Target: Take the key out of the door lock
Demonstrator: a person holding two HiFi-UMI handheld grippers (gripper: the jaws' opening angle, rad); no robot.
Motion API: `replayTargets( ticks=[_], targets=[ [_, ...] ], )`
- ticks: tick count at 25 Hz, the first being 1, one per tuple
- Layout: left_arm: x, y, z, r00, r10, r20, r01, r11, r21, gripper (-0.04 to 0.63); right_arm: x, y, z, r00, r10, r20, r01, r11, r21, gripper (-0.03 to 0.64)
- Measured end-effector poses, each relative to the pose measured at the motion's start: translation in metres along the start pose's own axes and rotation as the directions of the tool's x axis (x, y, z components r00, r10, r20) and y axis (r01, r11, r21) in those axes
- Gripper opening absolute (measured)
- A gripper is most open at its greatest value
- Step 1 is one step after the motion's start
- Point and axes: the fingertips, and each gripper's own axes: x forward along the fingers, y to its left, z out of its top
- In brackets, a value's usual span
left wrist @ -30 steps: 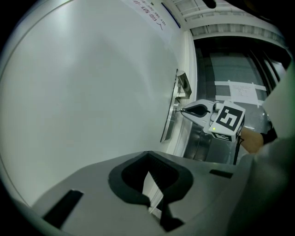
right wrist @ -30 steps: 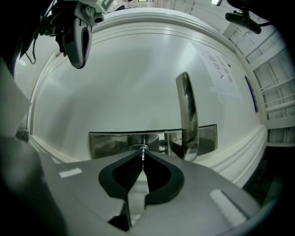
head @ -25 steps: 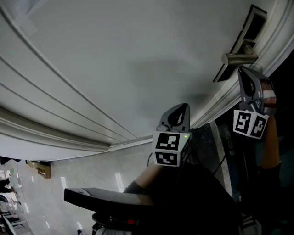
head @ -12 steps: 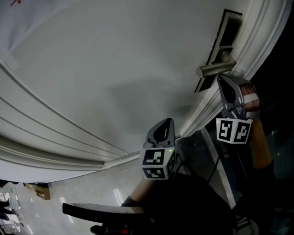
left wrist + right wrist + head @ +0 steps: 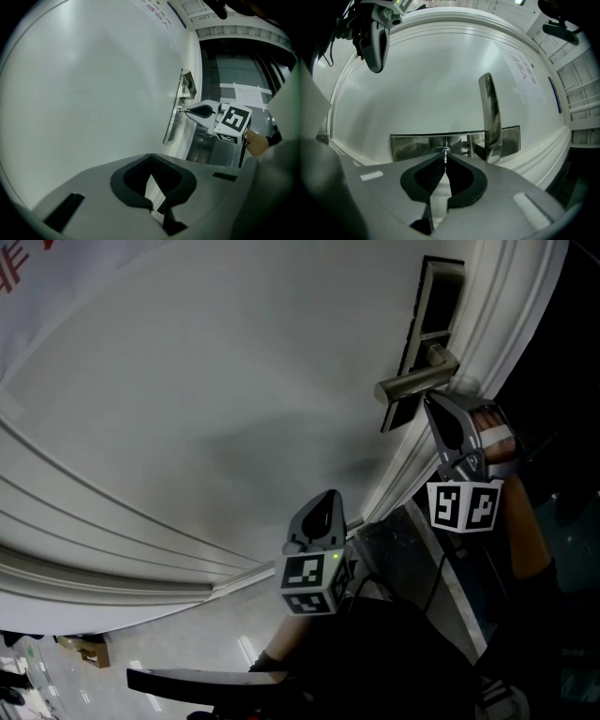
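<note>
1. White panelled door (image 5: 234, 381) fills most of the head view. A metal lock plate (image 5: 436, 296) sits at its upper right, near the moulded edge.
2. A lever handle (image 5: 412, 382) sticks out from the plate. In the right gripper view it stands upright just right of the jaw tips.
3. Right gripper (image 5: 444, 160): jaws together, clamped on the key (image 5: 445, 153), which shows as a thin toothed edge between the tips.
4. The key's far end meets the round keyhole ring (image 5: 442, 150) on the plate. How deep it sits cannot be told.
5. Head view: right gripper's tips are right up against the plate, just below the handle. A hand (image 5: 497, 442) holds the gripper from behind, with the marker cube below it.
6. Left gripper (image 5: 150, 156): jaws closed, nothing between them. Only a pale sliver shows lower down between the black pads.
7. Left gripper hangs well apart from the lock, lower on the door and pointing up along it. Its own view takes in the plate and the right gripper from the side.
8. Pale glossy floor (image 5: 141, 634) at bottom left of the head view.
</note>
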Motion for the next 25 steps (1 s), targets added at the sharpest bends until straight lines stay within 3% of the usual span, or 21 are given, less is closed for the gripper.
replayTargets(
  ticks=[11, 21, 25],
  targets=[
    [-0.0010, 0.0005, -0.0024, 1.000, 0.000, -0.008, 0.000, 1.000, -0.002, 0.000, -0.0003, 0.0010, 0.0001, 0.999, -0.032, -0.015, 0.030, 0.995, -0.091, 0.012],
    [-0.0019, 0.0023, -0.0031, 1.000, 0.001, -0.010, -0.001, 1.000, -0.006, 0.000, -0.0009, -0.0008, 0.0004, 1.000, -0.004, -0.019, 0.004, 1.000, -0.002, 0.012],
    [-0.0012, 0.0036, -0.0023, 1.000, 0.002, -0.009, -0.002, 1.000, -0.004, 0.000, -0.0005, -0.0010, -0.0002, 1.000, -0.011, -0.022, 0.011, 0.999, -0.032, 0.012]
  ],
)
